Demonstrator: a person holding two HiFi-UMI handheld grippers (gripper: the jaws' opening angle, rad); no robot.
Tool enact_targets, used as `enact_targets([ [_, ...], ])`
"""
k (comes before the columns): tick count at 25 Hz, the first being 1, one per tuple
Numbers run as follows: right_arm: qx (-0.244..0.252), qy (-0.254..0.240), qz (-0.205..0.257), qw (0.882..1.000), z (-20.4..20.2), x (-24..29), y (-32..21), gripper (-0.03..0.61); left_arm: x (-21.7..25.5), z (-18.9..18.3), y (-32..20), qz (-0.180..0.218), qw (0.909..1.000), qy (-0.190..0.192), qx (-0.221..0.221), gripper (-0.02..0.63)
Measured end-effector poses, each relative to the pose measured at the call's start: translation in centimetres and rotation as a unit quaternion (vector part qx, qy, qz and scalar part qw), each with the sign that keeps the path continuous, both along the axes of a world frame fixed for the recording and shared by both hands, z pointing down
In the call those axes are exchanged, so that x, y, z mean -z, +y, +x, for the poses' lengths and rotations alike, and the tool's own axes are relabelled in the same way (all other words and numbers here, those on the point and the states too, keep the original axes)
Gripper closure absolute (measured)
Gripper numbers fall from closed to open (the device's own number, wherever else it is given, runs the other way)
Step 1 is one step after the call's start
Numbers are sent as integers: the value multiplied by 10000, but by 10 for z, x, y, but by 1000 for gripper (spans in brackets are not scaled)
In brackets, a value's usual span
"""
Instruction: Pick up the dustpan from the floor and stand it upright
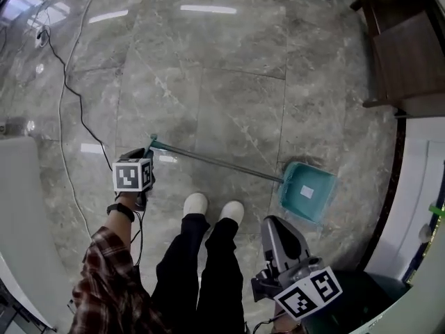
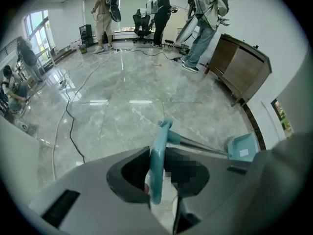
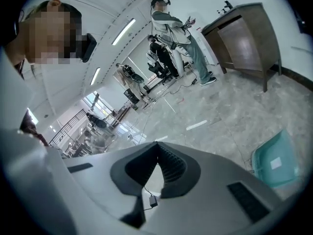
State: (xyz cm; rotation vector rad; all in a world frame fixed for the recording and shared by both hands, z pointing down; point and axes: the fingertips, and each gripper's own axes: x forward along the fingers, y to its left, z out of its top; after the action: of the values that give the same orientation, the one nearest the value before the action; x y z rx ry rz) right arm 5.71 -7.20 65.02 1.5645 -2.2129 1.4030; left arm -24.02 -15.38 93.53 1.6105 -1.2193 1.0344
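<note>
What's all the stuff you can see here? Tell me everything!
floor: one, grey marble, underneath everything
dustpan: one, teal, pan end low at right, long handle's end in the left gripper
cable: one, black, along the floor at left
cabinet: one, brown, upper right
people: at least three, standing at the room's far end
shoes: two, white, between the grippers
left gripper: one, grey, shut on the dustpan's handle
right gripper: one, grey, shut, empty
</note>
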Motion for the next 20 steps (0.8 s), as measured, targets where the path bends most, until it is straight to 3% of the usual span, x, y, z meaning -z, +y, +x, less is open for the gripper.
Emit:
enact_targets([
  [9,-107,253,348,9990,16,145,-23,568,141,17,-57,204,9978,-207,-598,520],
  [16,-114,237,753,9968,14,221,-19,568,215,65,-37,71,9896,120,-1433,517],
  [20,-23,229,829,9963,23,241,-9,568,248,96,-21,297,9872,415,-1510,509],
])
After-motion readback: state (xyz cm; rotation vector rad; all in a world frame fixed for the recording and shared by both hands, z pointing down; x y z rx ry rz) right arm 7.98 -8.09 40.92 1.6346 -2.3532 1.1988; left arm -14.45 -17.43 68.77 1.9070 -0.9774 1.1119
